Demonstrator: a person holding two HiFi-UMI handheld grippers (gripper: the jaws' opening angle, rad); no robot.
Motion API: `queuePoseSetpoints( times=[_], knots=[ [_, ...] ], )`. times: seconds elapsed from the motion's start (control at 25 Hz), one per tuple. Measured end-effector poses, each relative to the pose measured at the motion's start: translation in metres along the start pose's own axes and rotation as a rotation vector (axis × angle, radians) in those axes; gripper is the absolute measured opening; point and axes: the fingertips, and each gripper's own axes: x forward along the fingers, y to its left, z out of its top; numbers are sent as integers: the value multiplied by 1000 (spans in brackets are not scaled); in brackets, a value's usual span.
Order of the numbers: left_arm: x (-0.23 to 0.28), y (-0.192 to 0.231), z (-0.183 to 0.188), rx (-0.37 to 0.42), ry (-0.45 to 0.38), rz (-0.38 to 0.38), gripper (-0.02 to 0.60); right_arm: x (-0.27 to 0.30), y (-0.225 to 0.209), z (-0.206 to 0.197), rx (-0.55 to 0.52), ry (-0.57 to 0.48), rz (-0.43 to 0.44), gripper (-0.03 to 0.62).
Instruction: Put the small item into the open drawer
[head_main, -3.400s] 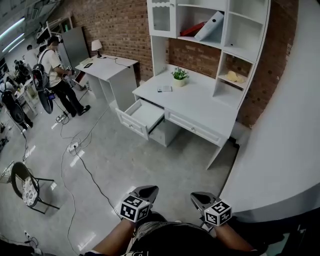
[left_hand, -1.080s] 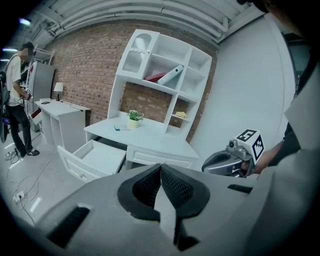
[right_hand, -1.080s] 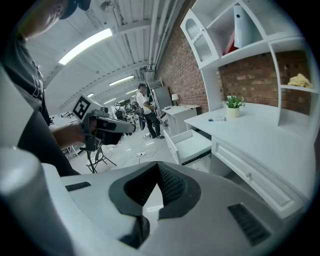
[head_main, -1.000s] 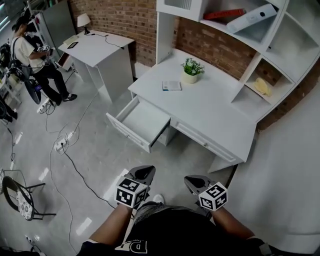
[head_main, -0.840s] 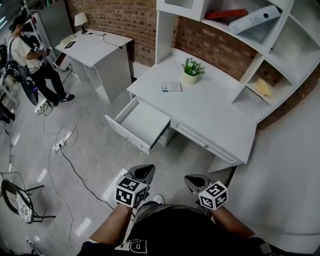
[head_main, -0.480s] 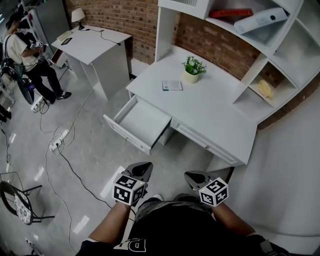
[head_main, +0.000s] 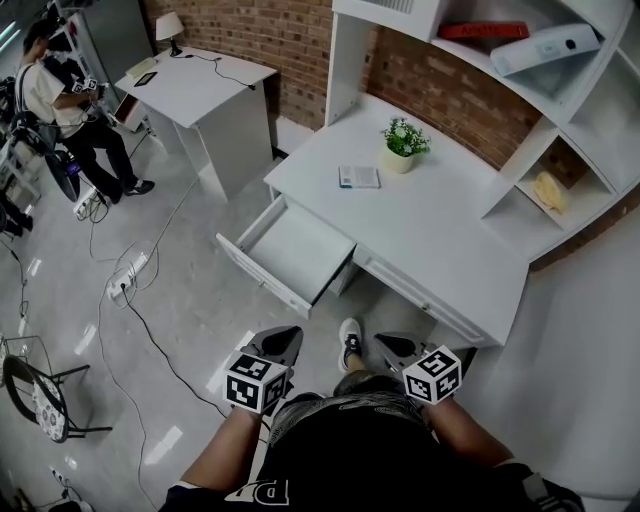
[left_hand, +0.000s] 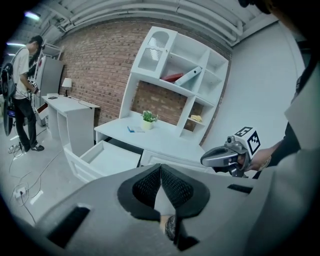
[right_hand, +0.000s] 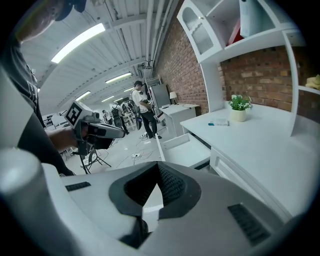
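**Approach only, nothing picked up yet**

Pressed together and gripping nothing, the left tool (head_main: 292, 332) and right tool (head_main: 382, 342) ride low. The small item (head_main: 359, 177) lies on the counter (head_main: 440, 240) near the plant pot (head_main: 400, 160), well apart from both. The drawer (head_main: 298, 250) gapes bare. Grab and drop are all to come. Since a second ago the person steps closer, a shoe (head_main: 349, 343) now showing.
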Motion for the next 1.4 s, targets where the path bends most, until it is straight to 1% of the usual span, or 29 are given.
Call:
queuePoseSetpoints(
  times=[0.24,0.44,0.56,0.88,1.08,1.2,1.4],
  knots=[
    [12,24,25,-15,-15,68,17,39,-26,33,-33,5,76,3],
    [29,48,50,-29,-17,129,17,70,-53,73,-89,6,144,4],
    [48,60,66,-40,-25,159,17,82,-81,93,-130,8,154,4],
    [94,83,111,-55,-40,209,17,107,-158,144,-175,1,150,5],
    [127,91,128,-64,-32,232,17,122,-197,160,-169,4,163,5],
    [143,97,136,-82,-22,241,17,133,-210,162,-146,12,192,3],
    [162,107,147,-93,-19,265,17,149,-226,162,-142,27,229,5]
  ],
)
